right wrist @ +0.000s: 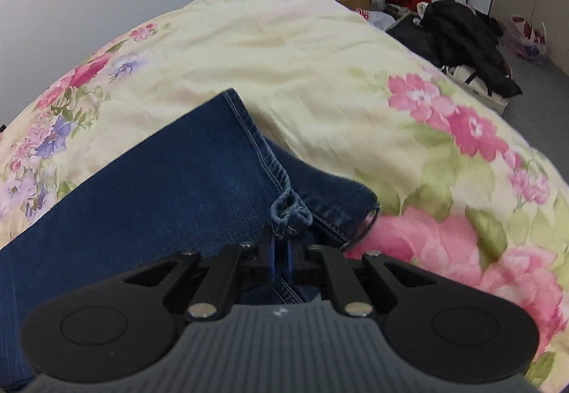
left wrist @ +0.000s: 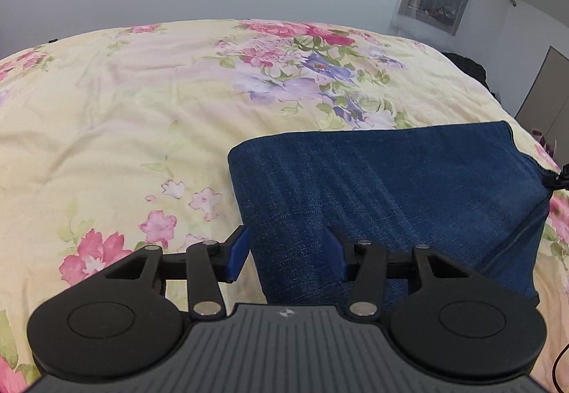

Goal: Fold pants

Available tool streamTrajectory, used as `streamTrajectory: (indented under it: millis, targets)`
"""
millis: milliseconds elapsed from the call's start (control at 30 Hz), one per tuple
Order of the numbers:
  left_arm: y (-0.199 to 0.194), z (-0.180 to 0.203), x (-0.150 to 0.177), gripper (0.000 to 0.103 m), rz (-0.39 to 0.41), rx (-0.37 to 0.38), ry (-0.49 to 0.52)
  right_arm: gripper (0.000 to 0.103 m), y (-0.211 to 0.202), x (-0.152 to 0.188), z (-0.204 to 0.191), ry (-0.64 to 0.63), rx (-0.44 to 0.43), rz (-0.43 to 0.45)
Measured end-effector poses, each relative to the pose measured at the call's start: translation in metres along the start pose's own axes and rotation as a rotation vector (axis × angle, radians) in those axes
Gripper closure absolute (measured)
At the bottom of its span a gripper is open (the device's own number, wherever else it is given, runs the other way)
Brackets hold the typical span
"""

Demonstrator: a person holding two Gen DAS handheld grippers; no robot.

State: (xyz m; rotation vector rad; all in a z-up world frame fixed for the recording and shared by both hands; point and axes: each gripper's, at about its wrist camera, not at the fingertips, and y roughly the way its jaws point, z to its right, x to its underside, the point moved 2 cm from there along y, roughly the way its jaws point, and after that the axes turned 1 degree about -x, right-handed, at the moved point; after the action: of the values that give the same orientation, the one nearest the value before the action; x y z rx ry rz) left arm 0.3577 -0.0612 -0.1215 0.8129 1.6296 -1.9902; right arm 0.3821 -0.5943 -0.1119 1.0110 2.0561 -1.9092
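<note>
Pants: dark blue denim jeans (left wrist: 387,190), folded into a flat rectangle, lying on the pale yellow quilt with pink and purple flowers (left wrist: 117,108), from centre toward 4 o'clock in the left wrist view.
Left gripper (left wrist: 286,252): jaws spread wide, holding nothing; the left blue pad (left wrist: 239,252) sits just off the denim's folded edge, the other over the cloth.
Right gripper (right wrist: 281,259): jaws nearly together, pinching the bunched stitched hem (right wrist: 290,211).
Background: heap of dark clothes (right wrist: 458,27) at 1 o'clock.
</note>
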Motion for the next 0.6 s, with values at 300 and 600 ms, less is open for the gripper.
streamTrajectory:
  millis: [300,600]
  targets:
    - [0.023,0.004,0.003,0.047,-0.037,-0.028,-0.052,0.103,-0.08,-0.04,-0.051,-0.217,-0.162,0.226]
    - [0.025,0.016,0.008,0.046,-0.044,-0.035,-0.033,0.103,0.007,-0.002,0.015,-0.064,-0.046,0.089]
